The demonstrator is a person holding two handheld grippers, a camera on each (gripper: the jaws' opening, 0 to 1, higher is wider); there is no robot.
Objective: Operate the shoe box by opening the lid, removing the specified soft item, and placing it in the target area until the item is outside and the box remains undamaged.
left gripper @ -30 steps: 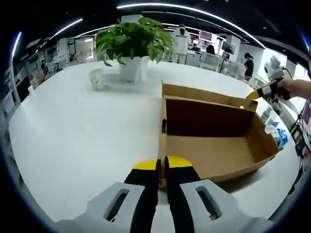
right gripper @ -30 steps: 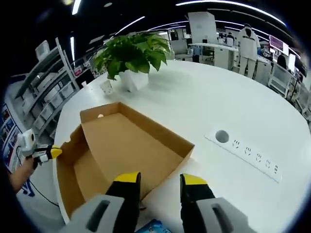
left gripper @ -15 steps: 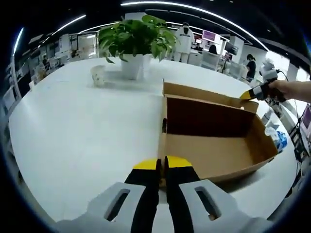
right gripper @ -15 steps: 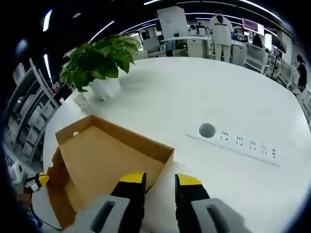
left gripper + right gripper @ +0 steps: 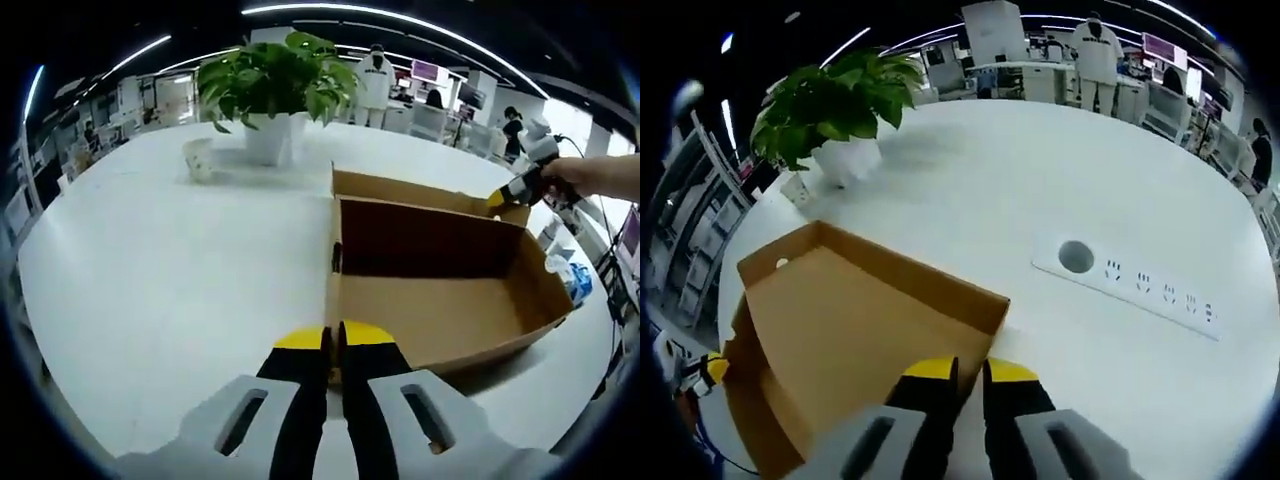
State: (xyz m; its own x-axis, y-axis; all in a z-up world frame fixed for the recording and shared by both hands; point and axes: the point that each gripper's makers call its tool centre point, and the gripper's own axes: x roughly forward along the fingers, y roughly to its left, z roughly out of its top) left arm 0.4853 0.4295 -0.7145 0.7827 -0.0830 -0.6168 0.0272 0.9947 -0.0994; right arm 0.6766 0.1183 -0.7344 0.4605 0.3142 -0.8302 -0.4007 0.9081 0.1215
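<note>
Shoe box (image 5: 440, 285) lies open and empty-looking on the white surface (image 5: 150, 260); soft item not identifiable. Left gripper (image 5: 333, 340) fingers pressed together at the near wall, probably steadying it. Right gripper (image 5: 970, 372) fingers nearly closed at the box edge; pinch uncertain.

Black jaws with yellow tips on pale grey gripper (image 5: 332, 340) bodies.

1. Shoe box (image 5: 440, 300): plain brown cardboard, matt, raw cut edges.
2. Table (image 5: 160, 270): smooth white top, faint sheen.
3. Power strip (image 5: 1140, 298): white, smooth plastic.
4. Plant pot (image 5: 268, 140): white, smooth.
</note>
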